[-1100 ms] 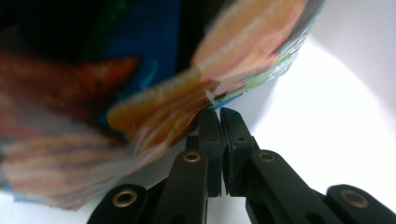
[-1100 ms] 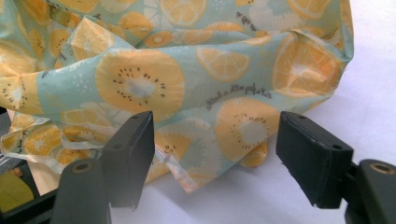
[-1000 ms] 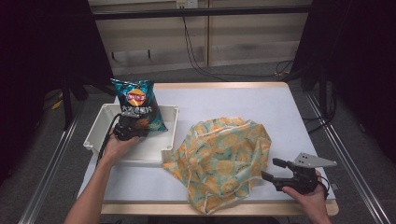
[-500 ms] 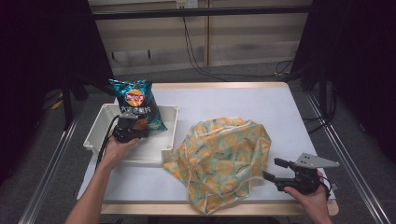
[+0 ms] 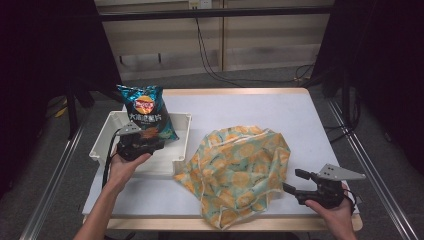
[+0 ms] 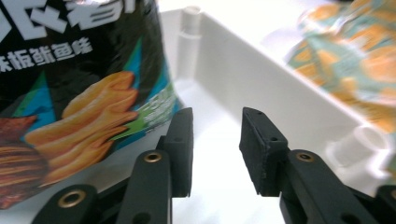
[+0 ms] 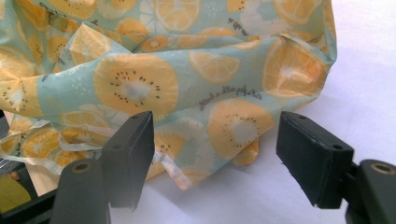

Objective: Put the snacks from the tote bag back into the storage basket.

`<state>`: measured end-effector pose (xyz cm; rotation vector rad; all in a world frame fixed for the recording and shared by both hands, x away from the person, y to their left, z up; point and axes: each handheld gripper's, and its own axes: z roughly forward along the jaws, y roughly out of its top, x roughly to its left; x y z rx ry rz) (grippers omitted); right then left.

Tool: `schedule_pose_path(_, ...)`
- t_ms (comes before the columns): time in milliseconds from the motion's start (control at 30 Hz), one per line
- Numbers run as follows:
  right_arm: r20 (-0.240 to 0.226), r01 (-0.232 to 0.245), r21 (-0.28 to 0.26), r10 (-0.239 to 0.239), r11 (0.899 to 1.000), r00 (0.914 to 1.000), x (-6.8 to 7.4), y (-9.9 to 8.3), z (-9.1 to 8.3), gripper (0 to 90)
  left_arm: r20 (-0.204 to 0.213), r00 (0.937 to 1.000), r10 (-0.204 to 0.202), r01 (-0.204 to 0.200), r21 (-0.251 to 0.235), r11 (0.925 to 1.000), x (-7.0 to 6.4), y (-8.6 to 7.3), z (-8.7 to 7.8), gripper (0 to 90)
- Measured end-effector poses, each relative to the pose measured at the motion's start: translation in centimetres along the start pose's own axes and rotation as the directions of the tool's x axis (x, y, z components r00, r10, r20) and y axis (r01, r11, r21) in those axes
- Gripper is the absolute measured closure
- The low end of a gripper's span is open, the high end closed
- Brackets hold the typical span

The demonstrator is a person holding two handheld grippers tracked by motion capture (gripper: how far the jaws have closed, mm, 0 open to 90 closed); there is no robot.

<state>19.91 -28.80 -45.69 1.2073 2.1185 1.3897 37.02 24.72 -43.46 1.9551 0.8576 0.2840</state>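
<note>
Right now your left gripper (image 5: 150,144) sits in the white bin (image 5: 182,145) near the worktop's left edge, jaws spread, chip bag (image 6: 70,93) just left of them. Right gripper (image 5: 295,181), jaws wide, faces the fruit-print cloth bag (image 7: 187,84) straight ahead.

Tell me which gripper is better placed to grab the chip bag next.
Left. The left gripper sits inside the bin right at the chip bag, jaws open beside its lower corner. The right gripper is across the table, jaws open at the cloth bag.
</note>
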Motion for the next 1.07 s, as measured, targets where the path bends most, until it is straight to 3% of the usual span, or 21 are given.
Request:
schedule_pose_path(300,0.009,-0.003,-0.010,0.003,1.000,1.0000,-0.2,-0.1,-0.2,27.6,-0.052,0.9981,0.033,-0.036,-0.045,0.9984,-2.3,-1.6,-1.4,45.0)
schedule_pose_path(400,0.012,-0.005,-0.008,0.005,1.000,0.9999,-0.2,-0.1,-0.2,27.5,-0.041,0.9981,0.046,-0.049,-0.057,0.9972,-3.2,-2.2,-2.0,38.7)
schedule_pose_path(633,0.013,-0.003,-0.009,0.004,1.000,0.9999,-0.1,0.0,-0.1,27.5,-0.045,0.9986,0.027,-0.030,-0.080,0.9963,-4.7,-3.5,-2.8,23.9)
schedule_pose_path(800,0.019,-0.005,-0.010,0.006,1.000,0.9998,-0.3,0.0,-0.1,27.5,-0.040,0.9992,-0.001,-0.004,-0.122,0.9925,-6.0,-4.5,-3.8,19.4)
schedule_pose_path(867,0.025,-0.005,-0.011,0.005,1.000,0.9997,-0.3,-0.1,-0.2,27.5,-0.063,0.9980,-0.004,-0.004,-0.131,0.9914,-6.3,-5.0,-4.0,18.7)
schedule_pose_path(1067,0.037,-0.009,-0.016,0.009,1.000,0.9993,-0.6,-0.1,-0.4,27.1,-0.087,0.9961,0.019,-0.028,-0.106,0.9940,-6.1,-6.2,-4.2,17.2)
